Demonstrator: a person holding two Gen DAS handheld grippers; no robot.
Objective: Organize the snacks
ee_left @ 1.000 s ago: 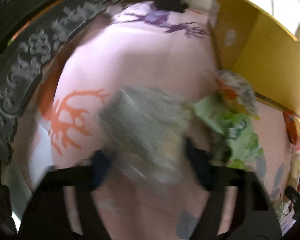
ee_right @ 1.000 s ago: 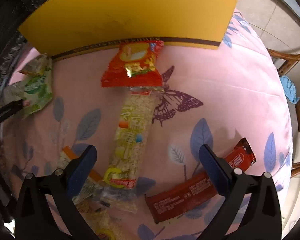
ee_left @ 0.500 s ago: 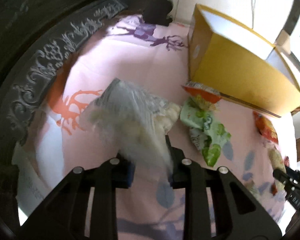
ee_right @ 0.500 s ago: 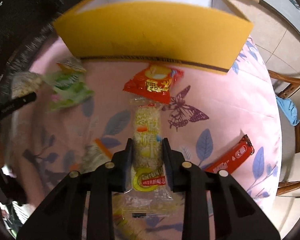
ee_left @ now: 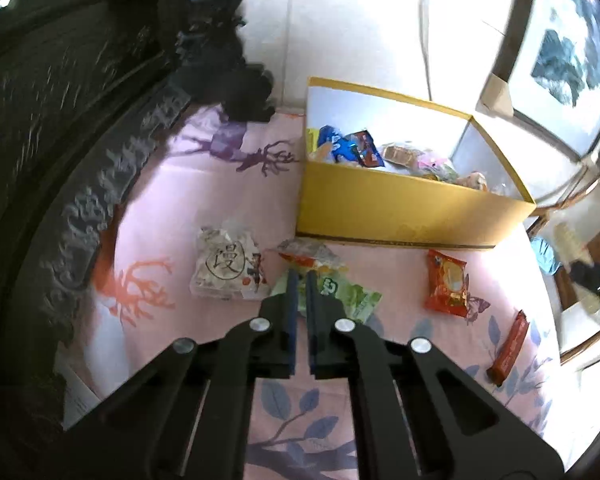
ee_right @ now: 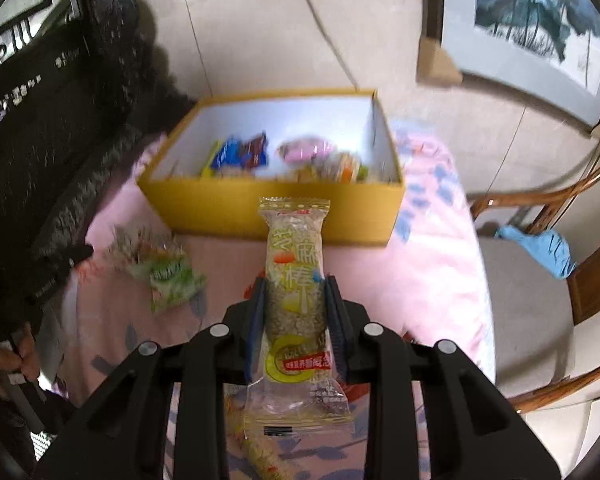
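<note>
My right gripper (ee_right: 295,286) is shut on a long clear sesame stick packet (ee_right: 296,280) and holds it above the pink cloth, in front of the yellow box (ee_right: 272,208). The box holds several snack packets. My left gripper (ee_left: 299,280) is shut and empty, raised above the table. A white packet with a circled character (ee_left: 228,266) lies below it on the cloth, left of the fingers. A green packet (ee_left: 352,292) and an orange-edged clear packet (ee_left: 312,252) lie just beyond the fingertips. The yellow box (ee_left: 400,208) stands further back.
A red-orange packet (ee_left: 446,284) and a red bar (ee_left: 510,344) lie on the pink cloth at the right. A dark carved headboard (ee_left: 80,184) runs along the left. A wooden chair (ee_right: 540,280) with a blue cloth (ee_right: 540,252) stands at the right.
My left gripper let go of the white packet, which now lies on the cloth, and rose shut. My right gripper lifted the sesame stick packet up off the cloth toward the box.
</note>
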